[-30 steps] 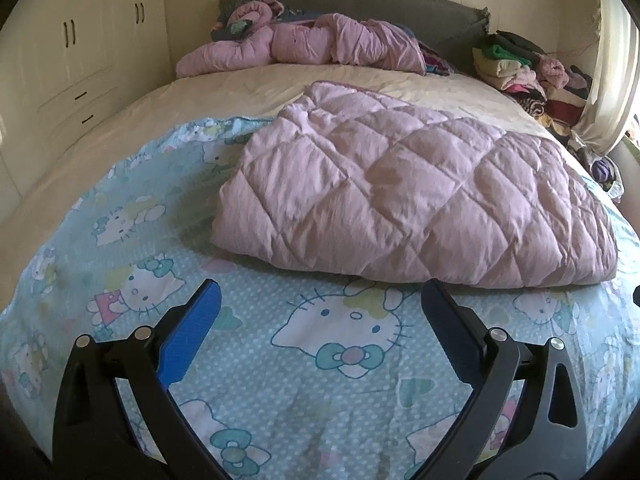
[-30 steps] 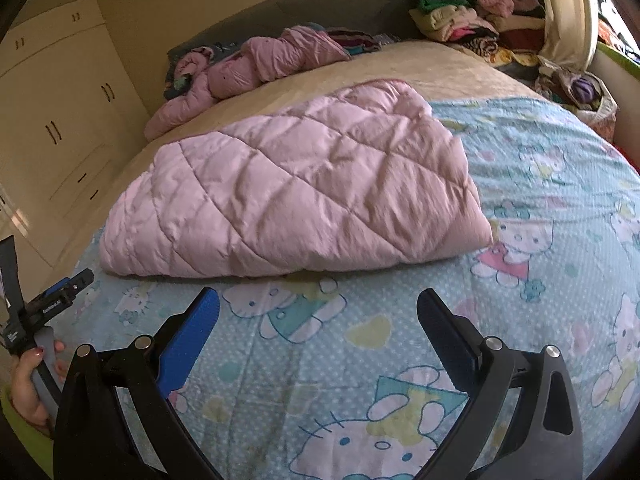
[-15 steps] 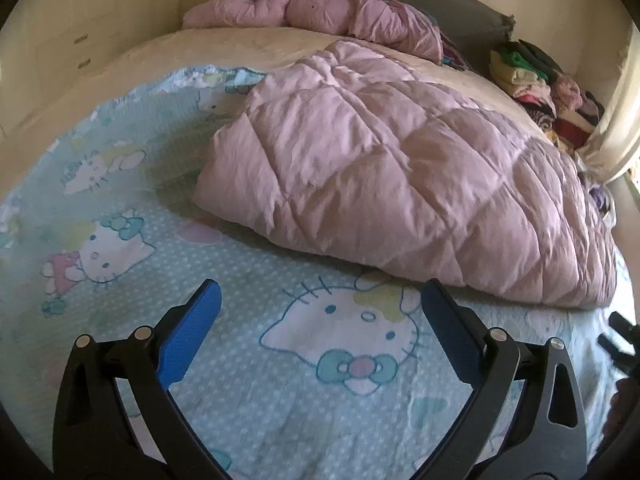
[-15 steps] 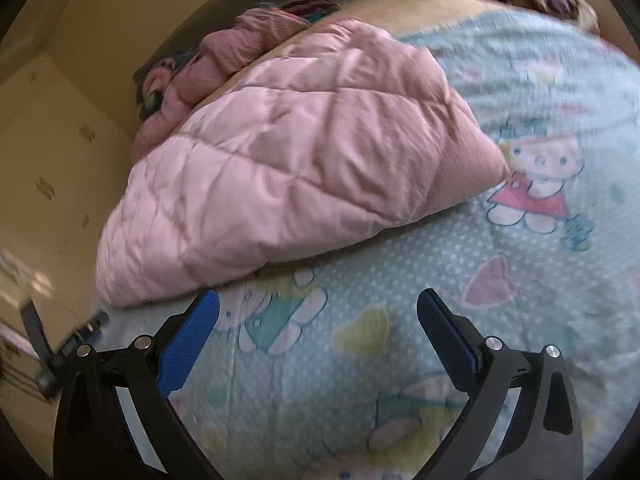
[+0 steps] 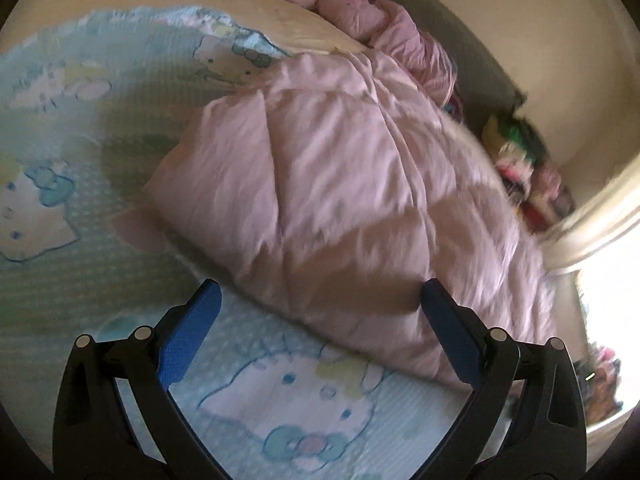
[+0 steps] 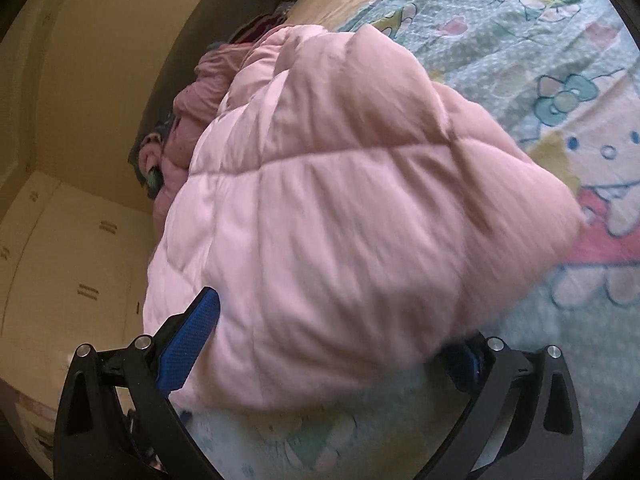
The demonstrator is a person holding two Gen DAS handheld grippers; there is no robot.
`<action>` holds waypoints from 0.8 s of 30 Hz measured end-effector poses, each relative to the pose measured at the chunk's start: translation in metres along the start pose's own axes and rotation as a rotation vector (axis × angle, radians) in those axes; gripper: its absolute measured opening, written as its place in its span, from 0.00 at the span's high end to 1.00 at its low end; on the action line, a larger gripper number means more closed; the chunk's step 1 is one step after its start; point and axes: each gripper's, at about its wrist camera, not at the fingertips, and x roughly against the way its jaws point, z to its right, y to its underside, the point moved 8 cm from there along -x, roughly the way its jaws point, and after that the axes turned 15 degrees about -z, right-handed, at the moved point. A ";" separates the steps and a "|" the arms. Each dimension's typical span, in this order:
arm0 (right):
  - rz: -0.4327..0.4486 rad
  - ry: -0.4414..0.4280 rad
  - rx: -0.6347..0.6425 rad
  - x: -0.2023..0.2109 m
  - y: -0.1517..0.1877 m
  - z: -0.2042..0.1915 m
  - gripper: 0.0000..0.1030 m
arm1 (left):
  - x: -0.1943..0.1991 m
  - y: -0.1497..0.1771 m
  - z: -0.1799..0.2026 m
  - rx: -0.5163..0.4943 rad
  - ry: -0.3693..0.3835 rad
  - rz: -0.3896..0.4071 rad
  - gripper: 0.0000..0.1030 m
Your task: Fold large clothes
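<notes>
A folded pink quilted comforter (image 5: 340, 184) lies on the bed's blue Hello Kitty sheet (image 5: 288, 408). It fills the right wrist view (image 6: 352, 224) too. My left gripper (image 5: 320, 300) is open, its fingertips at the comforter's near edge, with the fabric between and just beyond them. My right gripper (image 6: 340, 320) is open and pushed against the comforter's near edge; the fabric bulges between the jaws and covers the right fingertip. Neither gripper is closed on the fabric.
A rumpled pink blanket (image 5: 360, 12) lies by the dark headboard. A stack of folded clothes (image 5: 520, 160) sits at the far right near a curtain (image 5: 600, 220). Cream cupboards (image 6: 60, 280) stand left of the bed. The sheet (image 6: 560, 40) extends to the right.
Both grippers have moved forward and tilted, closing in on the comforter's near edge. The right gripper now has the fabric bulging between its open jaws. The jaws' width has not changed.
</notes>
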 end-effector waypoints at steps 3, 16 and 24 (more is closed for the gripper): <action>0.021 -0.008 -0.010 -0.005 -0.007 -0.003 0.04 | -0.006 -0.010 -0.003 0.061 0.075 0.006 0.09; 0.104 0.015 0.045 -0.019 -0.028 -0.008 0.18 | -0.028 -0.049 0.000 0.185 0.195 0.086 0.10; 0.174 0.287 0.363 -0.009 -0.020 -0.060 0.57 | 0.000 -0.048 0.036 -0.017 0.096 0.152 0.67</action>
